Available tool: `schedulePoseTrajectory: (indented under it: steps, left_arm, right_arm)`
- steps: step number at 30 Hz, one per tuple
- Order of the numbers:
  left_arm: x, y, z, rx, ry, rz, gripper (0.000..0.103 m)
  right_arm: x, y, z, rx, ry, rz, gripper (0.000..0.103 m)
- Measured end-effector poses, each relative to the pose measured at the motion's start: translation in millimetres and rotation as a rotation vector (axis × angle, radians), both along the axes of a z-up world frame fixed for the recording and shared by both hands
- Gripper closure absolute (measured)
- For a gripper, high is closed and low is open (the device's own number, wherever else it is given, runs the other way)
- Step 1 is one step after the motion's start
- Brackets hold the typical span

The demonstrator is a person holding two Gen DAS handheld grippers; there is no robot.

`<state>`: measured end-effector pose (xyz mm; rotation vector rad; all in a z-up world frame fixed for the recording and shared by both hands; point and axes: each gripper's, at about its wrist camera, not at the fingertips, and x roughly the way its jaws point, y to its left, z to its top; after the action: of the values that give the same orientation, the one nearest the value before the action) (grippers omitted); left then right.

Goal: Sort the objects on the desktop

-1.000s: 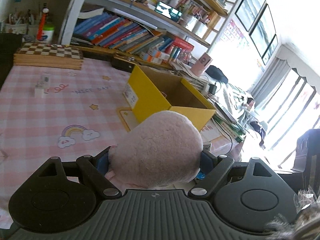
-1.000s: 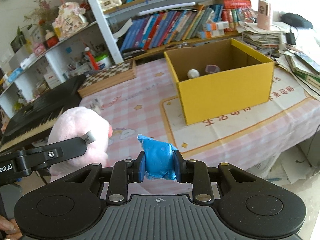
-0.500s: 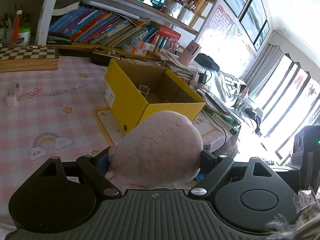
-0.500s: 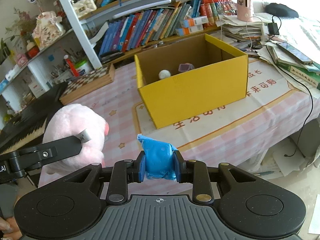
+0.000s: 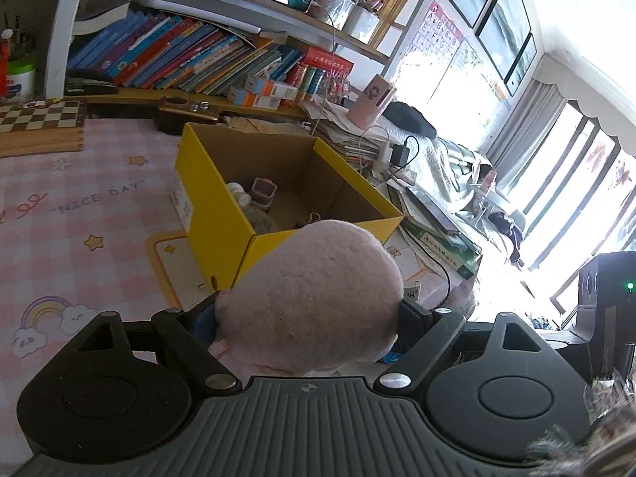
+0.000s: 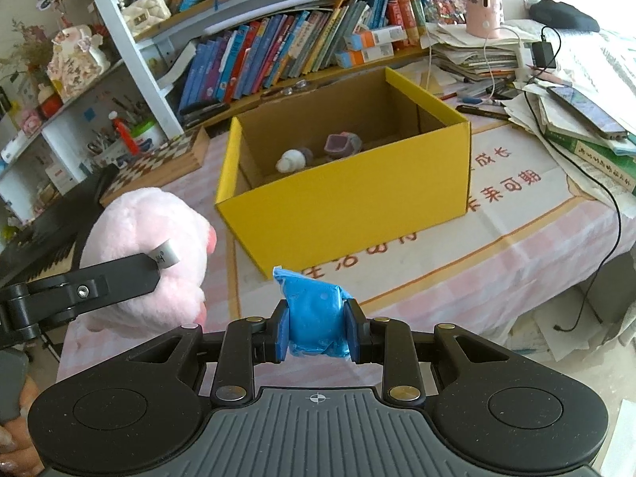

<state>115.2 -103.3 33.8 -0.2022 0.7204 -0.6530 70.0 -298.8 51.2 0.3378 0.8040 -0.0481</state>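
Between left hand-held gripper (image 5: pixel 308 318) pads, round fluffy pale-pink plush toy (image 5: pixel 314 298)

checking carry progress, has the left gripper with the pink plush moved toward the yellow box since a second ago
Yes. The left gripper, shut on the pink plush, has moved closer to the yellow box, whose inside now shows.

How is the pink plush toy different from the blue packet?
The pink plush toy is big, round and fluffy; the blue packet is small, crinkled and shiny. The left gripper holds the toy, the right gripper holds the packet. Both hang short of the yellow box.
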Motion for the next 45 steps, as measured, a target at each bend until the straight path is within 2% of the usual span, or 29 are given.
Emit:
schedulePoseTrajectory:
  steps: [15,25,34,39,45]
  left_arm:
    - [27.0,-67.3,4.1,0.027,-0.024,0.003,0.019]
    - [57.1,-90.5,22.8,0.037,-0.081,0.088,0.018]
    - [99.7,-110.6,32.3,0.112,-0.124,0.161,0.018]
    - [134.2,-117.0,26.9,0.131,-0.091,0.2,0.018]
    - [174.8,-132.6,15.5,0.216,-0.073,0.206,0.018]
  right_arm:
    - [27.7,-64.4,-0.6,0.011,-0.024,0.024,0.075]
    - [68.8,-92.0,14.1,-0.008,-0.116,0.114,0.075]
    - [120.9,-108.3,13.2,-0.038,-0.164,0.217,0.075]
    - [152.7,-106.5,7.7,-0.094,-0.169,0.305,0.075]
    - [186.3,-94.2,-8.7,-0.219,-0.131,0.444,0.075]
